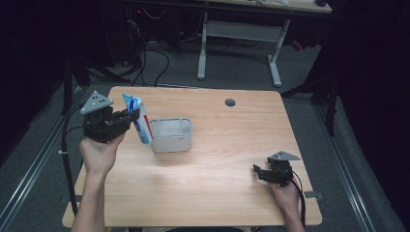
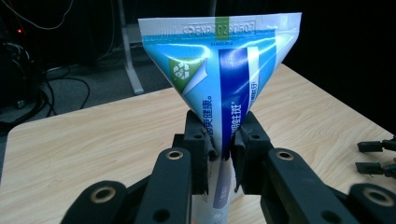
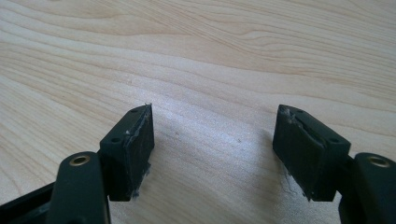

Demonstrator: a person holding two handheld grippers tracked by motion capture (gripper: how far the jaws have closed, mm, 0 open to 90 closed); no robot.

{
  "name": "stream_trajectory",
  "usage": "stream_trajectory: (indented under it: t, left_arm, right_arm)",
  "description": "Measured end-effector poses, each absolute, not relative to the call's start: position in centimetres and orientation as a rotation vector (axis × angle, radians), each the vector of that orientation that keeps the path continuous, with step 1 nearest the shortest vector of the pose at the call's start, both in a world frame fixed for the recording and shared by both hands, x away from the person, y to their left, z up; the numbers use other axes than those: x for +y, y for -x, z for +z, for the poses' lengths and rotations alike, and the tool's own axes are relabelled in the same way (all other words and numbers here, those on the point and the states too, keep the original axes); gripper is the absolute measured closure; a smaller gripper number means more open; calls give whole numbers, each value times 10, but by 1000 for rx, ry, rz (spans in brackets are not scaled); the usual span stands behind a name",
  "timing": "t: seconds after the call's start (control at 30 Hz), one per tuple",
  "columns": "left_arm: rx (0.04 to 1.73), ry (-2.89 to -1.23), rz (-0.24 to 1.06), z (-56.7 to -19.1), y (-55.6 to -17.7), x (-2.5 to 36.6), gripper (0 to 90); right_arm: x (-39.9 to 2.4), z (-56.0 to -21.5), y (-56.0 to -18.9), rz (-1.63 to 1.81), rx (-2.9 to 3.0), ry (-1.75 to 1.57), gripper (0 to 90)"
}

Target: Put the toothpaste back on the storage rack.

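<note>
A grey rectangular bin [image 1: 170, 135] stood on the wooden desk [image 1: 217, 183], left of its middle. From the high view its inside looked pale, and whether anything lay in it could not be told. Just beside the bin's left wall, a blue and white toothpaste tube [image 1: 137, 118] hung above the desk with its flat crimped end up and its lower end close to the bin's corner; whether it touched the bin could not be told.

The left gripper [image 1: 131, 116] was clamped on the tube, its two black jaws pressing the tube's body from both sides. In the left gripper view the toothpaste tube [image 2: 219, 79] rose between the pads and fanned out to its wide sealed edge. That edge carried embossed characters that seemed to begin "EXP" followed by digits, too faint to read with certainty, and a small green square sat at its middle. Below it were a green patch with a white recycling-type symbol and white Chinese characters running down the blue bands; no brand name could be made out.

The right gripper [image 1: 258, 171] lay low at the desk's right side, well apart from the bin and the tube. In the right gripper view its jaws stood wide apart over bare wood grain with nothing between them.
</note>
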State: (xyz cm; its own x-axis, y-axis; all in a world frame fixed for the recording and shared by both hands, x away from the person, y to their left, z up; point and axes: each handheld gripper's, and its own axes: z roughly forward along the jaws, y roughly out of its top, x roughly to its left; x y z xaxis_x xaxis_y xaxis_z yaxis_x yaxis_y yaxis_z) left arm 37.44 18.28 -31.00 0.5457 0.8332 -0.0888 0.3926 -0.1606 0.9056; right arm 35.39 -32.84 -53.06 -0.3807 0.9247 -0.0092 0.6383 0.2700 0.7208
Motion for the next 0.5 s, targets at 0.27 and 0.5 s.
stream_trajectory:
  t: [0.27, 0.5]
  left_arm:
    - [1005, -1764, 530, -305, -381, 174, 778]
    - [998, -1773, 521, -302, -391, 166, 778]
  right_arm:
    - [-328, -531, -354, 893, 2115, -1411, 293]
    - [-329, -531, -354, 893, 2116, -1411, 293]
